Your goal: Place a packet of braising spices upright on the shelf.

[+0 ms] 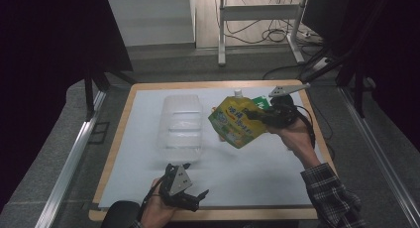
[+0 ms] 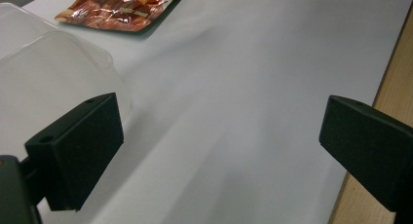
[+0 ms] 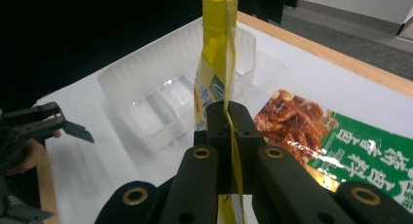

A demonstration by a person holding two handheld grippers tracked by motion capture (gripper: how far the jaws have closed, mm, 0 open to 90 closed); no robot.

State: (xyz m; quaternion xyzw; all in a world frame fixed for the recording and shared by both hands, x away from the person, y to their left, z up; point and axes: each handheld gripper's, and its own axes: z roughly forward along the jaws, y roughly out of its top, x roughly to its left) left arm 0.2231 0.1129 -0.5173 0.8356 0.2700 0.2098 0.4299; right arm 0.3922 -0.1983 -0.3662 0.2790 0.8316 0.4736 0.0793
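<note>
Right gripper (image 3: 228,118) clamped on edge of yellow spout pouch (image 1: 236,122), held in the air above white mat (image 1: 277,168), right of clear plastic tray (image 1: 181,126). Pouch text too small to read. Green-and-red food packet (image 3: 336,146) flat on mat (printed characters, unreadable). Left gripper (image 1: 194,194) jaws wide apart, empty, near front edge.

Green packet (image 1: 260,102) mostly hidden behind yellow pouch (image 1: 234,121), right of centre; pouch print too small to read.

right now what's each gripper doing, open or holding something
Left gripper: open, holding nothing, low over the near table edge.
Right gripper: fingers closed on the yellow spout pouch, held up off the table.
</note>
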